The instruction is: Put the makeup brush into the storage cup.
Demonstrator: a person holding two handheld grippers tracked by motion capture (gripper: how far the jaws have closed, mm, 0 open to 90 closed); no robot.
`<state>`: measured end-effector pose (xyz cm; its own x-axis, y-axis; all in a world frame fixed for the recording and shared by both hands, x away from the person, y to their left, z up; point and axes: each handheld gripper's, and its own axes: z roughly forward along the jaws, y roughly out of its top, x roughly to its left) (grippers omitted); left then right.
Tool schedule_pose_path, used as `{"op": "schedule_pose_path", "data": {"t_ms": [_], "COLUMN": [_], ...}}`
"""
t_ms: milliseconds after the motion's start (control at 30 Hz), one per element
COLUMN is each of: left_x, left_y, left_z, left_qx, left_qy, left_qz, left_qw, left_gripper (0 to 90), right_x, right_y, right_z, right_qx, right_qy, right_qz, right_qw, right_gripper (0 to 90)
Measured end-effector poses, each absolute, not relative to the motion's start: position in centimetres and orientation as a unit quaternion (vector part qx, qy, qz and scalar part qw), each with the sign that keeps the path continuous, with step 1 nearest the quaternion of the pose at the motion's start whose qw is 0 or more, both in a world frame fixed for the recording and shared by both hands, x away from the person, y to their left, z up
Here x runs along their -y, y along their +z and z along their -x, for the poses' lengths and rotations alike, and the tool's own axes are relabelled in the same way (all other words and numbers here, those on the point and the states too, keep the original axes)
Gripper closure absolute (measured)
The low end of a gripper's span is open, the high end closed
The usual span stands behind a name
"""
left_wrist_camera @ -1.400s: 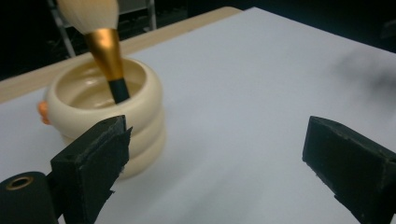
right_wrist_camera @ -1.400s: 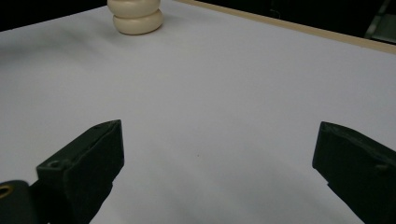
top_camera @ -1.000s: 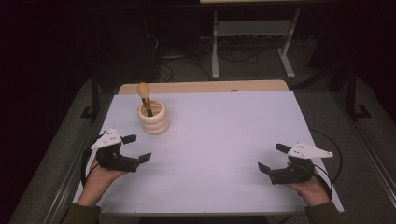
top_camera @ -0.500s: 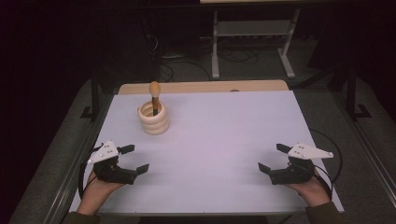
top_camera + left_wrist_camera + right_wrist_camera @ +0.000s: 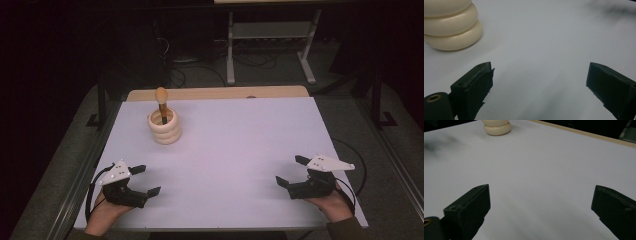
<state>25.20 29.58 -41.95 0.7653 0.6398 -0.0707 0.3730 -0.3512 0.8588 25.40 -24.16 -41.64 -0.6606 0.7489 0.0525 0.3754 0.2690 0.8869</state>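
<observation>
A cream ribbed holder (image 5: pixel 164 127) made of stacked rings stands at the back left of the white table (image 5: pixel 240 145); a brush with a rounded tan tip (image 5: pixel 161 96) sticks up out of it. The same holder (image 5: pixel 450 27) fills the top left of the left gripper view, and its base (image 5: pixel 497 127) sits far off in the right gripper view. My left gripper (image 5: pixel 145 180) rests near the front left edge, open and empty. My right gripper (image 5: pixel 292 170) rests near the front right, also open, nothing between its jaws.
A strip of tan wood (image 5: pixel 215 93) runs along the table's far edge. Beyond it on the dark floor are a metal stand (image 5: pixel 270 35) and cables (image 5: pixel 185 70). Metal rails flank the table on both sides.
My left gripper has drawn back toward the front edge and away from the holder. The brush in the holder has tipped from leaning left to more upright. The right gripper has stayed put.
</observation>
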Motion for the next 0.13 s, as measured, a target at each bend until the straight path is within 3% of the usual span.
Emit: {"op": "schedule_pose_path", "data": {"t_ms": [133], "left_x": [-29.55], "left_y": [-42.37], "left_z": [-25.37], "left_qx": [-0.323], "left_qy": [0.136], "left_qz": [-0.812], "left_qw": [0.467], "left_gripper": [5.9], "right_x": [24.00], "right_y": [-41.87], "right_z": [-25.37], "right_qx": [-0.777], "right_qy": [0.476], "right_qz": [-0.365], "right_qw": [0.192], "right_gripper": [1.1]}}
